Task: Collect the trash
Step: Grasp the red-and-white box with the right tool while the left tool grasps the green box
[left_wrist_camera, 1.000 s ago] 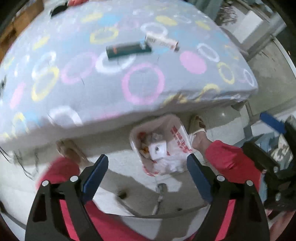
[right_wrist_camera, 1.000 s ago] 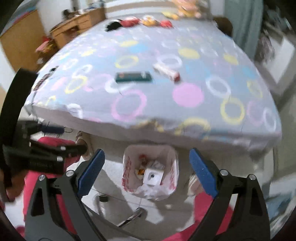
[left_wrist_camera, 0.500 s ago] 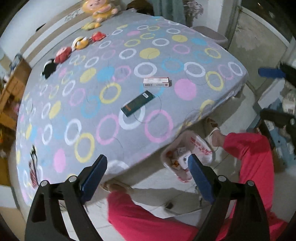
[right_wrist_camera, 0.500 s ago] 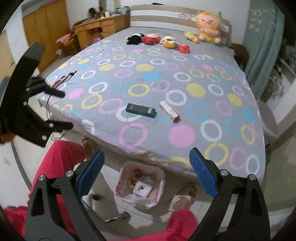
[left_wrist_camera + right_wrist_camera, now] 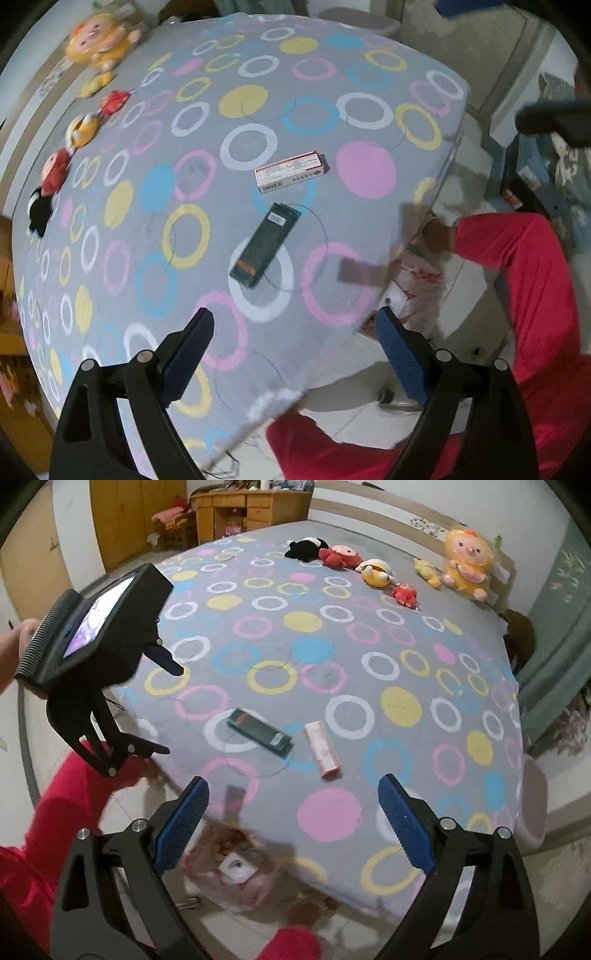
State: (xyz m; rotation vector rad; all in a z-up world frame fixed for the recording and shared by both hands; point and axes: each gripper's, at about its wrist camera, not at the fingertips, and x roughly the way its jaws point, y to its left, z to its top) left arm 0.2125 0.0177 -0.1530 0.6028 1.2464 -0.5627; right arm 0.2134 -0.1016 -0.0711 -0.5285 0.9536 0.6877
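Flat dark box (image 5: 264, 244), slim pink box (image 5: 291, 172), patterned bedsheet (image 5: 147, 206)

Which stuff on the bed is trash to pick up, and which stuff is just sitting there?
For the job:
dark green box
white and red box
trash bag

Just lying about:
stuffed toys
wooden desk

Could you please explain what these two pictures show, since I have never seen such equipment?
A person holds two tools, one per hand, each carrying a fisheye camera that looks along its blue-padded fingers. One picture comes from the left hand-held gripper, the other from the right hand-held gripper. Both are open and hold nothing. On the bed lie a dark green box and a pink box, apart from each other. Plush toys sit at the far end. A trash bag stands on the floor.
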